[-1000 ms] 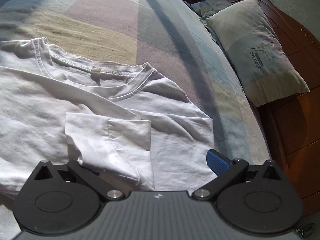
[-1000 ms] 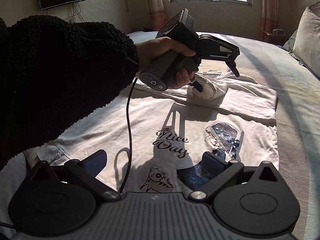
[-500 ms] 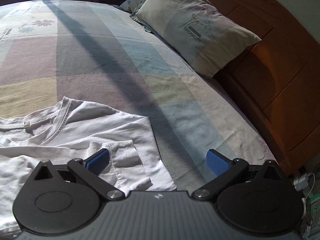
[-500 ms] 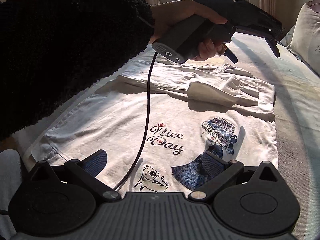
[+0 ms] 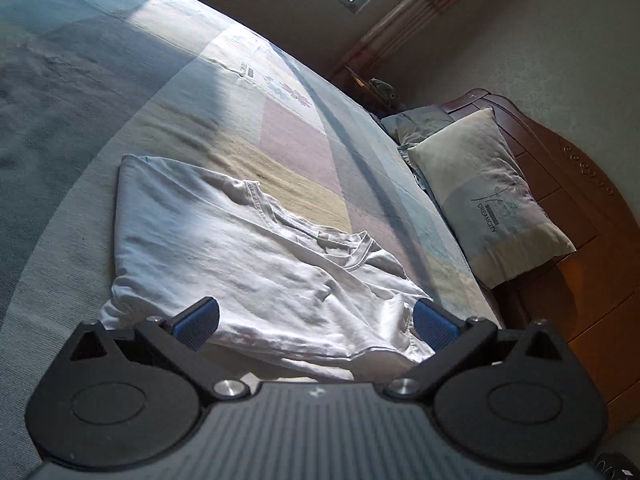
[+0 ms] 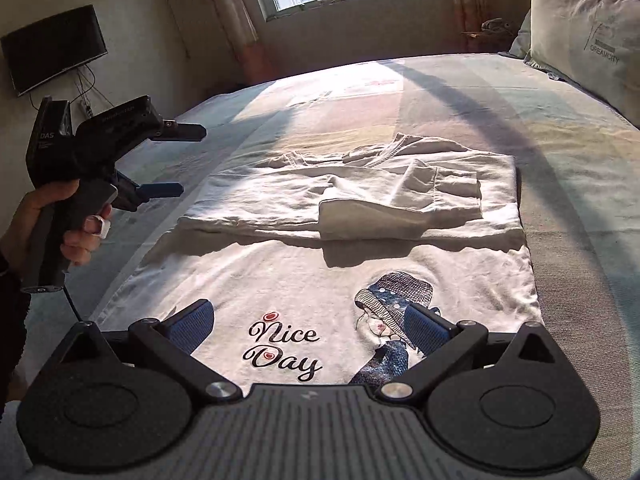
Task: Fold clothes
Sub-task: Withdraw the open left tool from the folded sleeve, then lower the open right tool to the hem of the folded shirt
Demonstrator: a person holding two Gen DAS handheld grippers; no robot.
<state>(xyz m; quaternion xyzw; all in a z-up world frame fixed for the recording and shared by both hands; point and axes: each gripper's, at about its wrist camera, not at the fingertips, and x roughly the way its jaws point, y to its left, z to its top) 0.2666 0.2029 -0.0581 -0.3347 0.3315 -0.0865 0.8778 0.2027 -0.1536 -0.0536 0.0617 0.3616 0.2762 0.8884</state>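
White T-shirt (image 6: 360, 272) spread flat on the bed (image 6: 560, 128), top part folded down, one sleeve (image 6: 400, 212) lying on the fold. "Nice Day" picture (image 6: 284, 344) facing up near the bottom. Left gripper (image 6: 176, 162) held in a hand (image 6: 68, 220) beside the shirt's left edge, fingers wide open, holding nothing. Right gripper (image 6: 308, 328) low over the picture, fingers wide open, empty too. Pillow (image 6: 584, 32) at the far right.

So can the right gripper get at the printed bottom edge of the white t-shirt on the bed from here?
Probably yes. The right gripper is open just above the white t-shirt, nothing lies between them, and the left gripper is off to the side.
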